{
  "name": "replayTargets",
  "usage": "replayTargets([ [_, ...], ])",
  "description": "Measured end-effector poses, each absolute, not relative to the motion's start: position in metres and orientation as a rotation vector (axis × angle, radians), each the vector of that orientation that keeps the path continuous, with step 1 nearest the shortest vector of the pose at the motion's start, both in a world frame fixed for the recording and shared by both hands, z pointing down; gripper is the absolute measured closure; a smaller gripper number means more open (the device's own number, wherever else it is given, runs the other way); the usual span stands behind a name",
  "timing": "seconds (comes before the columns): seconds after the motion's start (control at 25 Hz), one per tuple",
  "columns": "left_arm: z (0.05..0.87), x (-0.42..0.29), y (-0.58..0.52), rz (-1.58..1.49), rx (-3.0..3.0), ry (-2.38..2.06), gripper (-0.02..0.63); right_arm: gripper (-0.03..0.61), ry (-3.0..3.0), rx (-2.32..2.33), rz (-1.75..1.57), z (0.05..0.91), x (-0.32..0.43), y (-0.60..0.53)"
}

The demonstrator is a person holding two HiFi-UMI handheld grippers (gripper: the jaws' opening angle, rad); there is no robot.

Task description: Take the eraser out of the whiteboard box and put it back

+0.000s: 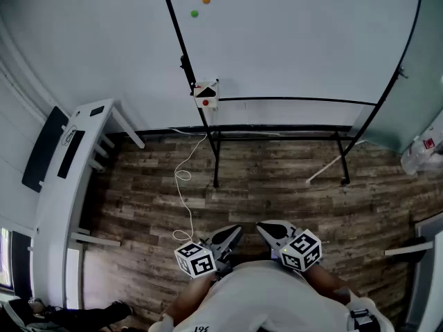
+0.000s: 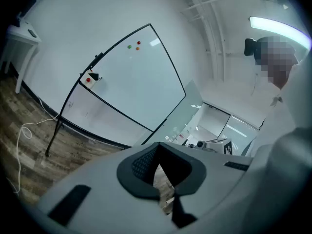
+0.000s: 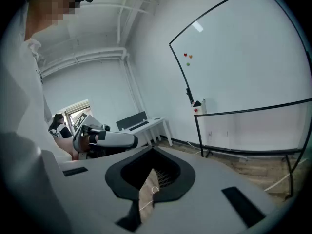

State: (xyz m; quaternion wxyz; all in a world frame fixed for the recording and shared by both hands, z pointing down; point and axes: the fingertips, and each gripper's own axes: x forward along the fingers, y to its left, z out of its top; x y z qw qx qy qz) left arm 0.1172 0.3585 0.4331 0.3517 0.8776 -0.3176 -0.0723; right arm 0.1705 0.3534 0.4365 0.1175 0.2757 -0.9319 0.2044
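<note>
A whiteboard (image 1: 297, 40) on a black stand is across the room. The small white whiteboard box (image 1: 206, 94) hangs on its left frame, with a dark piece showing in it that may be the eraser. The box also shows far off in the left gripper view (image 2: 90, 78) and the right gripper view (image 3: 199, 106). My left gripper (image 1: 234, 232) and right gripper (image 1: 263, 228) are held close to my body, far from the board. Both are shut with nothing between the jaws (image 2: 161, 172) (image 3: 148, 179).
A white desk (image 1: 69, 178) with dark items stands along the left wall. A white cable (image 1: 183, 182) trails over the wood floor from the board, and a white rod (image 1: 325, 168) lies by the stand's right leg. Coloured magnets (image 1: 197, 1) sit high on the board.
</note>
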Motion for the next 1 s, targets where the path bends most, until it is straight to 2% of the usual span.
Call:
replayTargets([
  [0.84,0.434,0.116,0.350,-0.180,2.265,-0.831,0.606,0.549,-2.752,0.808,0.688,0.438,0.171,0.339],
  [1.0,0.434,0.114,0.349,-0.179,2.263,-0.829,0.607,0.524,-2.750,0.810,0.693,0.438,0.169,0.338],
])
